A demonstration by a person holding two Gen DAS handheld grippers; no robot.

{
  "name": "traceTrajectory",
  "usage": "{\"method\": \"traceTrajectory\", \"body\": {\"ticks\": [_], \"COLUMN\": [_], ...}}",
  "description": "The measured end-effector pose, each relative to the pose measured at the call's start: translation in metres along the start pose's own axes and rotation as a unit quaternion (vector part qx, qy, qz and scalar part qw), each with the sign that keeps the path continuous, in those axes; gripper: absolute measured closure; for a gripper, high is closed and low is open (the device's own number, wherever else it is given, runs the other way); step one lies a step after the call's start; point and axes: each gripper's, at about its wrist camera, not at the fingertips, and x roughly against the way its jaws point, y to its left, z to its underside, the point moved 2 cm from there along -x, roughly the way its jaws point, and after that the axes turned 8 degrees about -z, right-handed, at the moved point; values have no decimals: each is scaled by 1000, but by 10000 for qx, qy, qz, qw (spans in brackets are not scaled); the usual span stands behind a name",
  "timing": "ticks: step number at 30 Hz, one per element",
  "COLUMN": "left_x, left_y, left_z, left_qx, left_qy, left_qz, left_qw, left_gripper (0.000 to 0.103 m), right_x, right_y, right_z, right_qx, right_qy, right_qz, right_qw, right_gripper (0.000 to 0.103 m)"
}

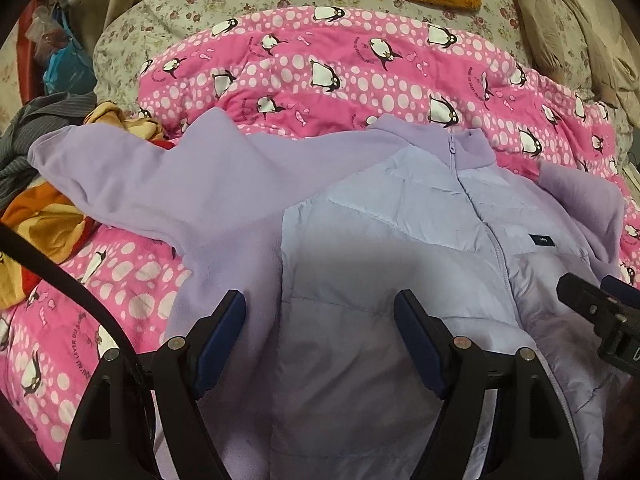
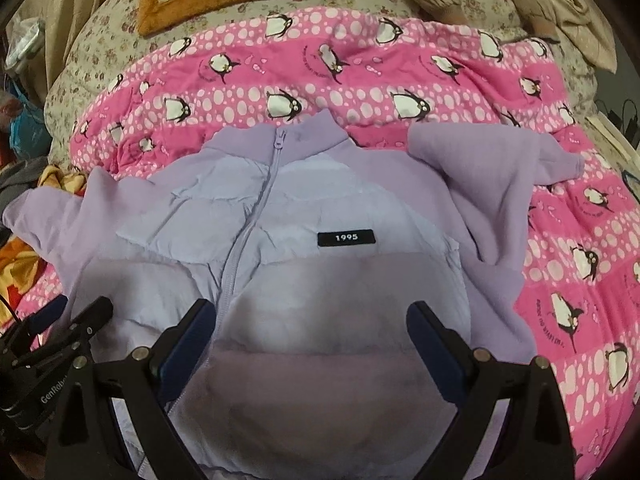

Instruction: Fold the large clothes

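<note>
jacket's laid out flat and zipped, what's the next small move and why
Probably take the left gripper out to the left sleeve and fold it across the chest. The lilac jacket lies face up on the pink penguin quilt with both sleeves spread, and both grippers are open, the right gripper too, holding nothing.

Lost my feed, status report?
Left gripper and right gripper open, above lilac zip-up fleece-and-quilted jacket. Sleeves unfolded on pink penguin-print quilt.
</note>
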Motion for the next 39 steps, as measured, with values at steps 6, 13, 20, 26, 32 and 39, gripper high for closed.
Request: {"method": "traceTrajectory", "body": {"ticks": [6,13,20,26,32,39], "left_x": [0,0,-2,-2,-2,-2], "left_y": [1,4,4,3,3,4], "left_z": [1,1,1,3,3,3], "left_qx": [7,55,35,26,23,41], "left_qy": [0,4,11,16,19,0], "left_qz": [-2,3,-10,-19,-19,-15], "left_qw": [10000,10000,10000,10000,10000,10000], "left_gripper": [54,54,54,54,54,54], "right_x": [-3,-5,-9,-10,-9,-10], "right_y": [3,6,12,15,15,17], "right_z": [3,4,6,6,6,6], "right_qx": [65,125,227,280,256,299], "right_qy": [87,98,182,202,175,201], "right_qz": [7,10,25,18,-10,-25], "right_qw": [9999,9999,9996,9994,9995,9993], "right_gripper": [5,5,5,5,5,5]}}
